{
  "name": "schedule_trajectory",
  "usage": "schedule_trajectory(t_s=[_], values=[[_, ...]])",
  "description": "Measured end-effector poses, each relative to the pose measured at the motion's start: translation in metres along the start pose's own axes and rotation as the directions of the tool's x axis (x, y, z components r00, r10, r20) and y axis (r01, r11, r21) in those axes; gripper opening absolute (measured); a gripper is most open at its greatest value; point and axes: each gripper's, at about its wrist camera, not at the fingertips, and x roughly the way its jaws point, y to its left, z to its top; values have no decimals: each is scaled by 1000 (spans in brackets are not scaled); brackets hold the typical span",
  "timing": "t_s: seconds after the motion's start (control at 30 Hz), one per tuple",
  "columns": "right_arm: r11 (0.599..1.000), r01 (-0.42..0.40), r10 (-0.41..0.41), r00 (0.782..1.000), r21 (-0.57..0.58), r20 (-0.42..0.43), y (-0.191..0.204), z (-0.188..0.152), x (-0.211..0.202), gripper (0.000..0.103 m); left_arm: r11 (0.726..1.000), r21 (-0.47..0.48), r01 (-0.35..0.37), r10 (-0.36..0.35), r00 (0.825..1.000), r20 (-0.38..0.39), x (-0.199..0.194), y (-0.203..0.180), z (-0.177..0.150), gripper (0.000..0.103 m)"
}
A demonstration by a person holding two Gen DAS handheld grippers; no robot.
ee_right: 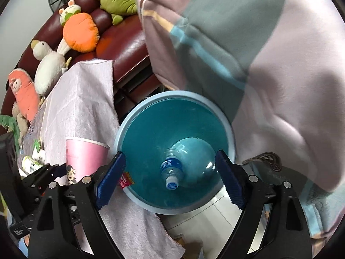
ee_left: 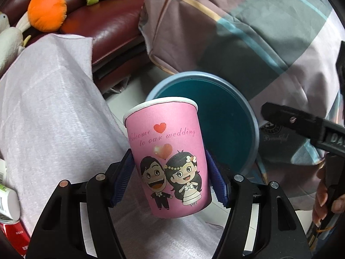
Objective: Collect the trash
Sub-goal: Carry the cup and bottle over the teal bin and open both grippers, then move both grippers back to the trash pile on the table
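In the left wrist view, the left gripper [ee_left: 170, 177] pinches a pink paper cup [ee_left: 167, 151] between its blue pads [ee_left: 121, 178], one pad pressed on each side of the cup's lower half. The cup stands nearly upright at the centre of the frame, its white rim toward the top, printed with a cartoon bride and groom. Just behind it and to the right lies the mouth of a blue bin [ee_left: 248, 105]. A pale cloth [ee_left: 54, 108] fills the left of the frame.

In the right wrist view, the right gripper [ee_right: 170, 172] hangs over the bin [ee_right: 129, 120] with its jaws spread wide and nothing pressed between them. A clear plastic bottle [ee_right: 183, 164] with a blue cap lies at the bottom of the bin, seen in the centre of the frame between the two pads but well below them. The pink cup [ee_right: 84, 157] shows at the lower left, just beside the bin's rim.
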Motion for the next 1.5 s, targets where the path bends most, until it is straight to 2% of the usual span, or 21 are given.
schedule_trajectory(t_s=[0.1,0.17,0.23,0.47,0.7,0.97,1.13,1.37,1.5], values=[[1000,27,-27,999,11,30,-5,0,-7,81,1000,5,0,0,1000,-14,7,-5,2,71],[999,34,-34,999,9,35,-6,-1,-9,81,1000,9,-9,9,1000,-14,7,-8,2,85],[999,34,-34,999,6,27,-6,-1,-9,81,1000,11,-20,19,1000,5,4,-9,1,87],[997,62,-61,998,-43,17,8,-4,-11,81,999,-42,-6,7,1000,29,-13,7,-5,88],[994,55,-54,998,-98,14,33,-16,-22,81,996,-89,-12,17,998,53,-44,26,-24,89],[983,23,-22,1000,-183,10,73,-43,-38,81,991,-125,-53,64,994,88,-88,47,-64,90],[974,4,-7,1000,-225,-10,103,-63,-46,81,978,-188,-94,115,988,105,-116,70,-101,90],[959,-40,29,999,-282,-41,148,-91,-54,81,951,-265,-160,204,968,148,-164,97,-148,90],[948,-65,51,997,-312,-52,170,-107,-61,81,931,-307,-196,257,951,173,-190,109,-174,90]])
